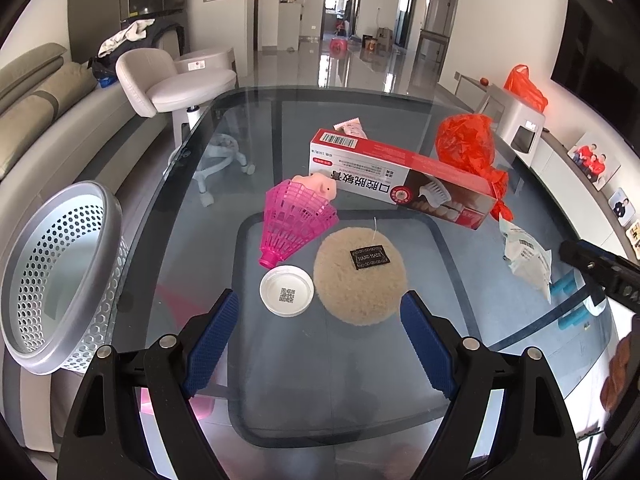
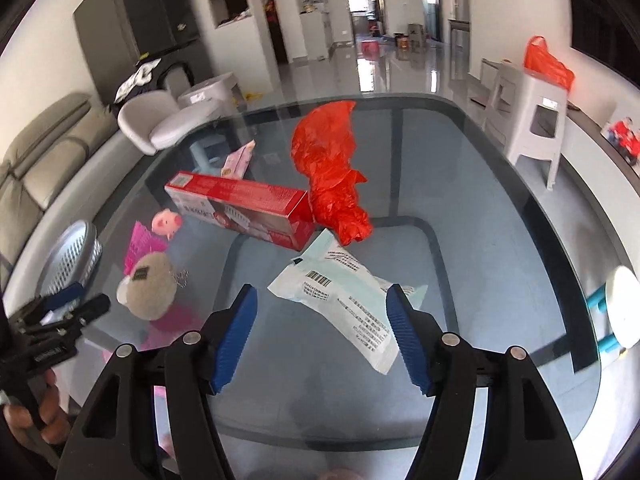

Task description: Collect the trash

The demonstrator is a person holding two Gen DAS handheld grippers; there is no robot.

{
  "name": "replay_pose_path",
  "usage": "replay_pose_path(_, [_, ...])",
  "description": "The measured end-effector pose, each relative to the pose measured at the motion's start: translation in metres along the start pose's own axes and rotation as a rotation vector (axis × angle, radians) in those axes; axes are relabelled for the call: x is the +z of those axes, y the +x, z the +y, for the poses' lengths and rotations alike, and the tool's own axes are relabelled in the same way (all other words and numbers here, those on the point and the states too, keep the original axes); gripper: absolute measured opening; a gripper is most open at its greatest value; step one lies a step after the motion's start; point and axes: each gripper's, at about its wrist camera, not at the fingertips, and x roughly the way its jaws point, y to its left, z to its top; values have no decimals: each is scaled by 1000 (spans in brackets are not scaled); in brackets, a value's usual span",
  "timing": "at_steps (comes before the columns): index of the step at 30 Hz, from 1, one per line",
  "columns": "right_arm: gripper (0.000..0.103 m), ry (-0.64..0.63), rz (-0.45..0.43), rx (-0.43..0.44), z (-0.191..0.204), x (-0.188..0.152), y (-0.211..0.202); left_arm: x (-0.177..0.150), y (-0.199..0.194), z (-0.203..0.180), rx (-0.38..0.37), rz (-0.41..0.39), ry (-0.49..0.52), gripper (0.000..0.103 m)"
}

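On the glass table [image 1: 360, 380] lie a white lid [image 1: 286, 290], a beige fuzzy pad [image 1: 359, 276], a pink shuttlecock [image 1: 294, 222], a pink pig toy [image 1: 320, 185], a red toothpaste box [image 1: 400, 178], a red plastic bag [image 1: 468, 148] and a white wrapper [image 1: 526, 258]. My left gripper [image 1: 320, 312] is open and empty, just short of the lid and pad. My right gripper [image 2: 322, 306] is open, its jaws either side of the wrapper [image 2: 340, 292], above the table. The perforated metal bin [image 1: 56, 280] stands at the left table edge.
A small pink packet [image 2: 238, 160] lies behind the box [image 2: 244, 208]. The bag also shows in the right wrist view [image 2: 332, 176]. A white chair [image 1: 172, 80] and sofa [image 1: 32, 92] stand left, a white stool [image 2: 536, 128] right.
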Motion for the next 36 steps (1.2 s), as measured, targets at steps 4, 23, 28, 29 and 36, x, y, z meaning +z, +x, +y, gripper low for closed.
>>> replay_pose_path(4, [67,-84,28,-3,4,2,18,0,-1,0,2,1,-7,81])
replay_pose_path(23, [71,-272,151,43,-4,3,75,0,7,-2,37,17,-25,81])
replay_pose_path(28, [66,-258,152,48,-6,1,78,-1,9,-3,45,18,-21,81])
replay_pose_path(29, [61,-254,147,48,-6,1,77,-1,9,-3,46,18,-20,81])
replay_pose_path(36, [40,-162,121,51,-1,-5,62,-1,16,-7,43,27,-16,81])
